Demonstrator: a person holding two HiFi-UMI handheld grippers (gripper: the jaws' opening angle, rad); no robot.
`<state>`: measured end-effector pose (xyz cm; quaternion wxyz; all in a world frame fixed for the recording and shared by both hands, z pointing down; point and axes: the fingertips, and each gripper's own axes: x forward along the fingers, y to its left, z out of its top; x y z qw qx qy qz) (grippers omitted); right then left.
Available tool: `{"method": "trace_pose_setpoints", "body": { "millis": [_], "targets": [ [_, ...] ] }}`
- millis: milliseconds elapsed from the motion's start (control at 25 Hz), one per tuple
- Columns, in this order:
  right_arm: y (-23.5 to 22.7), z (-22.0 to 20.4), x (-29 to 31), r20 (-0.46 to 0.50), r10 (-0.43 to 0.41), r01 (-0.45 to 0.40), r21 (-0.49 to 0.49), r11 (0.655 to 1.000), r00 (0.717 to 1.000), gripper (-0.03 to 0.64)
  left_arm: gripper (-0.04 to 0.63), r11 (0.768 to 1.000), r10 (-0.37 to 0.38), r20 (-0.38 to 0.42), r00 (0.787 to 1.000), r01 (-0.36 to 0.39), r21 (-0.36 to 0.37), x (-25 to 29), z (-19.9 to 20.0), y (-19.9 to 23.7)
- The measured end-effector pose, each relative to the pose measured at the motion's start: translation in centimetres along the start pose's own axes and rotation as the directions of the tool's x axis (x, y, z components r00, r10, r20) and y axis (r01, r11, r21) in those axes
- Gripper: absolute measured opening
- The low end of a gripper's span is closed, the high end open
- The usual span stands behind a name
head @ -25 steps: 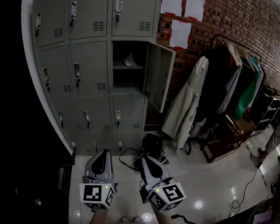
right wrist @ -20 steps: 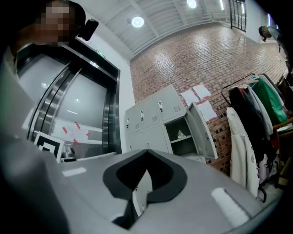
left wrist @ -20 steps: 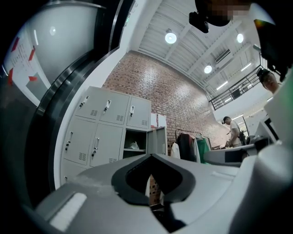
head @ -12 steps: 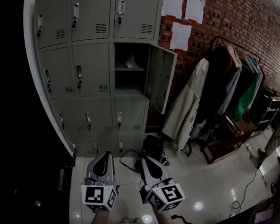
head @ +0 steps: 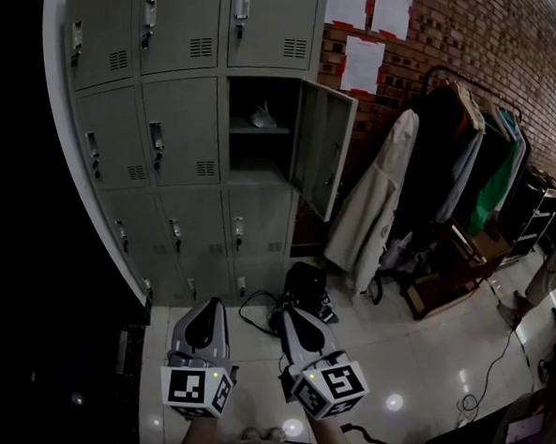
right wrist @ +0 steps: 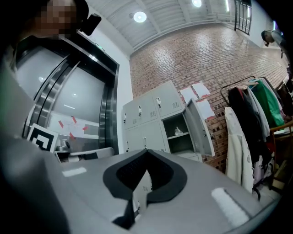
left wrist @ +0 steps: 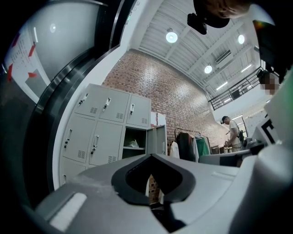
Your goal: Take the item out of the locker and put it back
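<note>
The grey locker bank (head: 171, 135) has one compartment open, its door (head: 322, 149) swung out to the right. A small pale item (head: 261, 119) lies on the shelf inside; it also shows as the pale item (left wrist: 132, 143) in the left gripper view and the pale item (right wrist: 177, 131) in the right gripper view. My left gripper (head: 209, 303) and right gripper (head: 287, 312) hang low side by side above the floor, far short of the locker. Both are shut, jaws meeting, with nothing held; the left gripper (left wrist: 151, 156) and right gripper (right wrist: 146, 150) tips touch.
A black bag (head: 304, 288) and cables lie on the floor below the lockers. Right of the open door hangs a white coat (head: 373, 208), then a clothes rack (head: 471, 144) with several garments. Papers (head: 362, 65) are pinned on the brick wall. A person's legs (head: 547, 270) are at the far right.
The head view has drifted very slightly; both grippers stay low, shut and in nearly the same place.
</note>
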<state>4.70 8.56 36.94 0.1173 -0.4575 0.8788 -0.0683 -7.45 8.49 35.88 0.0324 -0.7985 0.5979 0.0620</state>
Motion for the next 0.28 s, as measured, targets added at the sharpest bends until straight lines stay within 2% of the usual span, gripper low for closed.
{"method": "trace_pose_setpoints", "body": {
  "millis": [280],
  "targets": [
    [-0.34, 0.28, -0.08, 0.002, -0.005, 0.005, -0.004, 1.0, 1.0, 0.002, 0.006, 1.0, -0.011, 0.002, 1.0, 0.011, 0.0, 0.3, 0.13, -0.39]
  ]
}}
